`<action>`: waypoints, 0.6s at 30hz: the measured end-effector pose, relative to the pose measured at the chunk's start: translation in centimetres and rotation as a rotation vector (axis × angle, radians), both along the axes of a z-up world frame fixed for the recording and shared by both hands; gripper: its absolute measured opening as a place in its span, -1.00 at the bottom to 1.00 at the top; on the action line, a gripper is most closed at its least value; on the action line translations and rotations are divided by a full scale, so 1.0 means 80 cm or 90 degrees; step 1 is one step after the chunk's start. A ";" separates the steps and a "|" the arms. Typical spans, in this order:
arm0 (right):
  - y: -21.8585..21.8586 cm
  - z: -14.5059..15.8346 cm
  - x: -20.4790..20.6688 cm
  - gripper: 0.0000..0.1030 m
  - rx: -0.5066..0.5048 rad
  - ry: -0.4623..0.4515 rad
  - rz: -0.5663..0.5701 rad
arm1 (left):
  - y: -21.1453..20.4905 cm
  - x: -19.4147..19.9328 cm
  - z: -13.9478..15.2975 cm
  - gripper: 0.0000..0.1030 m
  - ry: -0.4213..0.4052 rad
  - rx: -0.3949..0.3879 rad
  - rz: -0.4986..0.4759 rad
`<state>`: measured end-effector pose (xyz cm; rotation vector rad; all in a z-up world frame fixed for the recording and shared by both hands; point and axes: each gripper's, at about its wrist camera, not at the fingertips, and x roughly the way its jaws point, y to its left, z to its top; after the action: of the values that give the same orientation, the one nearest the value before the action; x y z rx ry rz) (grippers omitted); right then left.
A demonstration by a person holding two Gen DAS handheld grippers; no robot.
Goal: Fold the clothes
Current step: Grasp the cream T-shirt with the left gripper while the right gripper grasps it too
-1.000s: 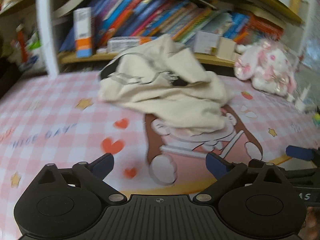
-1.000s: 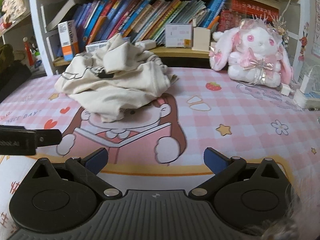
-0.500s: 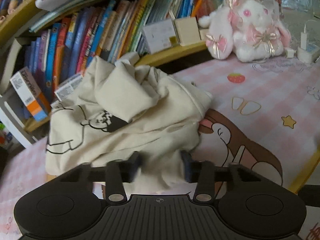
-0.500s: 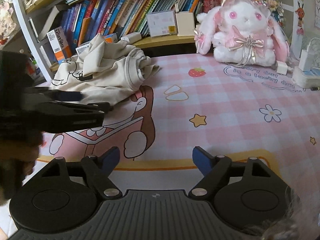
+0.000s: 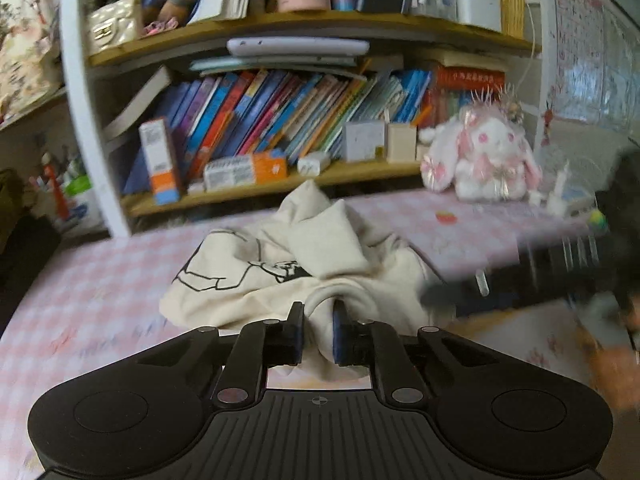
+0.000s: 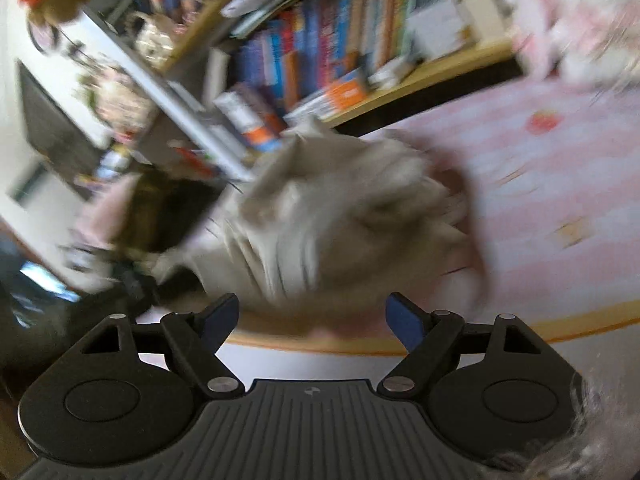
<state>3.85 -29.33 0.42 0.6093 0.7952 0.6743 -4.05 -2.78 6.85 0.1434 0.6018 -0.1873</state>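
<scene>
Cream shirt (image 5: 320, 264) sat bunched at centre frame on the pink checked table (image 5: 80, 300), its fold pinched by the left hand-held gripper (image 5: 318, 330), while the right hand-held gripper (image 6: 312, 316) gaped wide, empty.

Kid's room at home: bookshelf (image 5: 280, 120) w/ books, plush bunny (image 5: 484, 160), pink checked cartoon desk (image 5: 88, 288) mat.

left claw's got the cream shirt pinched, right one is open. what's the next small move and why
Probably bring the right claw forward onto the near edge of the cream shirt and close it there. The left claw is already shut on a fold, but the shirt sits crumpled on the pink mat, and the right claw's jaws are wide apart and short of the cloth. A second grip would let it be spread.
</scene>
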 end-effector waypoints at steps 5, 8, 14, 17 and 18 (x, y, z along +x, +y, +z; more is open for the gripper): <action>0.031 -0.001 -0.003 -0.72 0.070 0.067 0.061 | 0.018 -0.040 0.015 -0.80 -0.019 -0.014 0.035; 0.033 0.021 0.005 -0.87 0.086 0.075 0.052 | 0.030 -0.045 0.055 -0.85 -0.099 -0.018 0.062; -0.028 0.197 0.018 -0.88 0.266 -0.151 -0.005 | 0.031 -0.068 0.175 -0.87 -0.349 -0.055 0.011; -0.049 0.287 -0.007 -0.88 0.307 -0.290 0.005 | 0.039 -0.082 0.210 -0.88 -0.419 -0.111 -0.027; -0.054 0.311 -0.020 -0.88 0.314 -0.331 0.008 | 0.045 -0.086 0.217 -0.88 -0.432 -0.134 -0.039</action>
<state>2.28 -33.63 25.26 0.8251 0.1415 0.9990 -10.90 0.79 24.20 0.0159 -0.0992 -0.2440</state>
